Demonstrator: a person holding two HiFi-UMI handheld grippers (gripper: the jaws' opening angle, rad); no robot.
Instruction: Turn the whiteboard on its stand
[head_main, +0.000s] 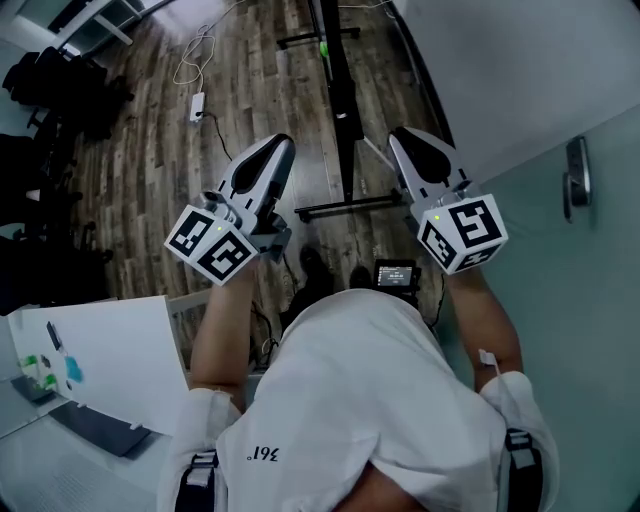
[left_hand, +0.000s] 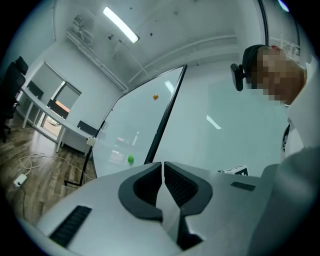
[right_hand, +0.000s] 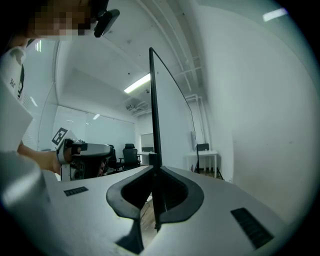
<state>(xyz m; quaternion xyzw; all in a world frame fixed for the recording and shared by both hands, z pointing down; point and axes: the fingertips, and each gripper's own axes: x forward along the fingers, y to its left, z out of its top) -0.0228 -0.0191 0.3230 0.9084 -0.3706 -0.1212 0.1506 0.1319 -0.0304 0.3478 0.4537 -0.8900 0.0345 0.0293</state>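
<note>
In the head view, you are holding both tools out over the wooden floor (head_main: 250, 80). The left gripper (head_main: 280, 145) is hanging to the left of the whiteboard (head_main: 340, 100). The board is showing edge-on as a dark strip running between the two tools. The right gripper (head_main: 398, 138) is sitting just right of that strip, near the floor bar of the stand (head_main: 350, 207). This view is not making clear whether either tip is touching the board.

In the left gripper view, your jaws are standing all but together, with only a sliver between the pads and nothing sitting in it. Beyond them the whiteboard's face is stretching away to the left of its black edge. It is carrying a green magnet (left_hand: 130, 159) low down and an orange magnet (left_hand: 155, 96) higher up.

In the right gripper view, your jaws are pinching the whiteboard's thin black edge, which is rising upright straight out from between the pads. The left gripper is showing off to the left, apart from the board.
</note>
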